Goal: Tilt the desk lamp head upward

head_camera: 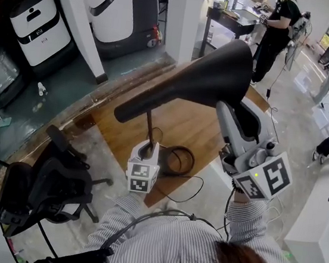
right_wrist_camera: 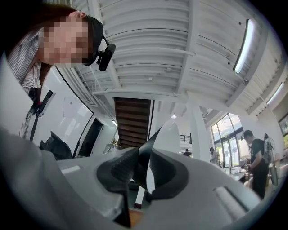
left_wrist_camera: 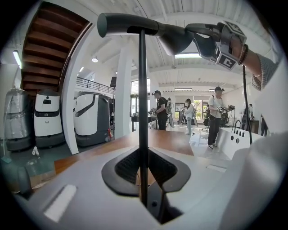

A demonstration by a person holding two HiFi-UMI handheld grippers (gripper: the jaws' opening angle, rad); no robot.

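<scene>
A black desk lamp stands on the wooden table, with a thin stem rising from its round base. Its long black lamp head slopes up toward the right. My left gripper is shut on the stem low down; in the left gripper view the stem runs straight up between the pads of that gripper to the lamp head. My right gripper holds the wide end of the head. In the right gripper view its thin rim sits pinched between the pads of the right gripper.
A black cable loops from the base over the table's near edge. A black office chair stands at the left. White machines line the back left, a white counter is at the right, and people stand beyond the table.
</scene>
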